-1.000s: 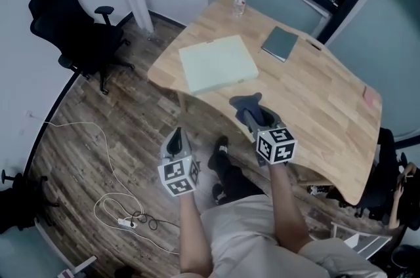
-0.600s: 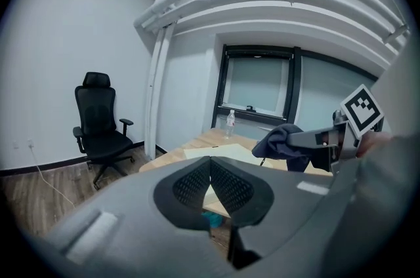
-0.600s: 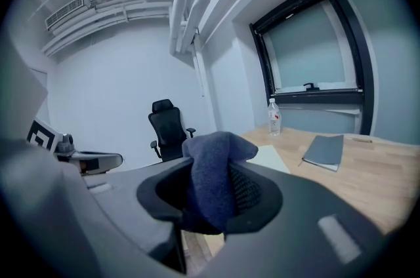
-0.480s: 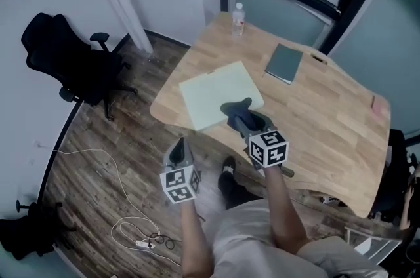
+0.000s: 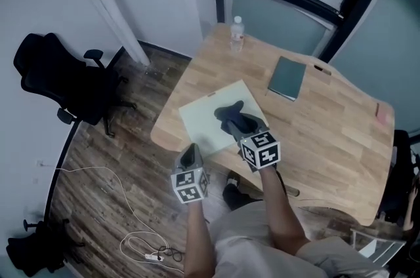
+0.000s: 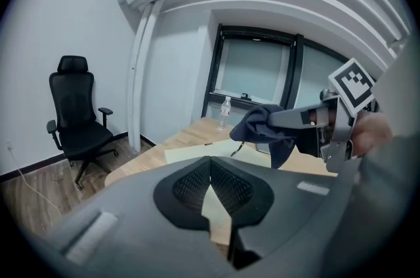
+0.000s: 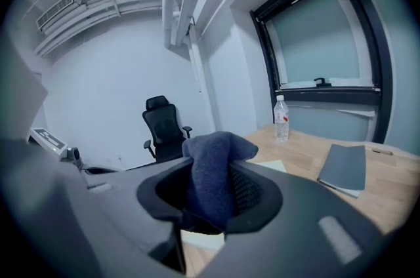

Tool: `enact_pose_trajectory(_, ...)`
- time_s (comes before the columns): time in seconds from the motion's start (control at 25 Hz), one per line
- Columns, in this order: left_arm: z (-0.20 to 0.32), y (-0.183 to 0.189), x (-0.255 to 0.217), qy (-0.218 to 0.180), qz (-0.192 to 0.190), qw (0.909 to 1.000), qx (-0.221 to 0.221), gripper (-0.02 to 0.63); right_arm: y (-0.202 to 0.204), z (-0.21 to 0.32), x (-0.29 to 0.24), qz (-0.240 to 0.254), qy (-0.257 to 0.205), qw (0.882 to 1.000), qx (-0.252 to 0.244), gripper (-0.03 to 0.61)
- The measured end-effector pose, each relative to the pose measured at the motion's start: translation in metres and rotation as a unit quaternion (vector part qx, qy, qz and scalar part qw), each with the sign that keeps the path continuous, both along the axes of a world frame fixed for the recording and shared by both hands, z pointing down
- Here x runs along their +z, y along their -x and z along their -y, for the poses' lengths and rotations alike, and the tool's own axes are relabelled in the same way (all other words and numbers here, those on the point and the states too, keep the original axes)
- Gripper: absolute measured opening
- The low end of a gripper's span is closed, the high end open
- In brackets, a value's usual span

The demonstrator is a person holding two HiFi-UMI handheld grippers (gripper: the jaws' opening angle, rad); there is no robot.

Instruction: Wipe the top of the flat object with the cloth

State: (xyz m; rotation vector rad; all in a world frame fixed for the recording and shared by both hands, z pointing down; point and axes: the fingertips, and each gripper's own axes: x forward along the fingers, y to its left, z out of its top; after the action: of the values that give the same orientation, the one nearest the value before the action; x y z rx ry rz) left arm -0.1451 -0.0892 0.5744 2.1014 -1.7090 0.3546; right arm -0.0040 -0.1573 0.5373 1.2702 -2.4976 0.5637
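A pale green flat board [image 5: 205, 119] lies at the near left corner of the wooden table [image 5: 328, 132]. My right gripper [image 5: 237, 123] hangs over the board's middle, shut on a dark blue cloth [image 5: 230, 111]. The cloth [image 7: 215, 175] bulges up between its jaws, and a strip of the board [image 7: 272, 166] shows beyond. My left gripper [image 5: 191, 151] is shut with nothing in it, near the board's front edge by the table rim. From the left gripper [image 6: 210, 160] I see the board [image 6: 193, 153], the cloth [image 6: 261, 128] and the right gripper [image 6: 303, 117] holding it above the board.
A clear water bottle [image 5: 237, 33] stands at the table's far corner. A grey notebook [image 5: 289, 78] lies right of the board. A small pink item [image 5: 380, 111] sits at the right edge. A black office chair [image 5: 62, 77] and a white cable [image 5: 141, 242] are on the floor left.
My right gripper has carried the cloth from the table's front edge to over the board's middle. The left gripper has come forward to the table rim. The table looks nearer.
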Motion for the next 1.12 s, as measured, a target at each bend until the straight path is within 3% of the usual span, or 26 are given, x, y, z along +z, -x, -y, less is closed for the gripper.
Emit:
enact_pose_trajectory(0.4, 0.049, -0.025, 0.081, 0.08, -0.005, 0.9966, 0.023, 0.008, 0.052, 0.048, 0.042, -0.02, 0.025, 0.998, -0.054, 0.135)
enact_pose_trajectory(0.6, 0.07, -0.017, 0.099, 0.093, -0.007, 0.9955, 0.015, 0.008, 0.071, 0.068, 0.054, -0.018, 0.029, 0.996, -0.077, 0.135)
enact_pose_trajectory(0.92, 0.076, -0.016, 0.127, 0.164, 0.012, 0.9858, 0.033, 0.008, 0.089, 0.094, 0.077, -0.031, 0.035, 0.994, -0.095, 0.135)
enact_pose_trajectory(1.12, 0.074, -0.018, 0.132, 0.188, -0.009, 0.9812, 0.042, 0.008, 0.13, 0.105, 0.093, -0.079, -0.007, 0.982, -0.173, 0.135)
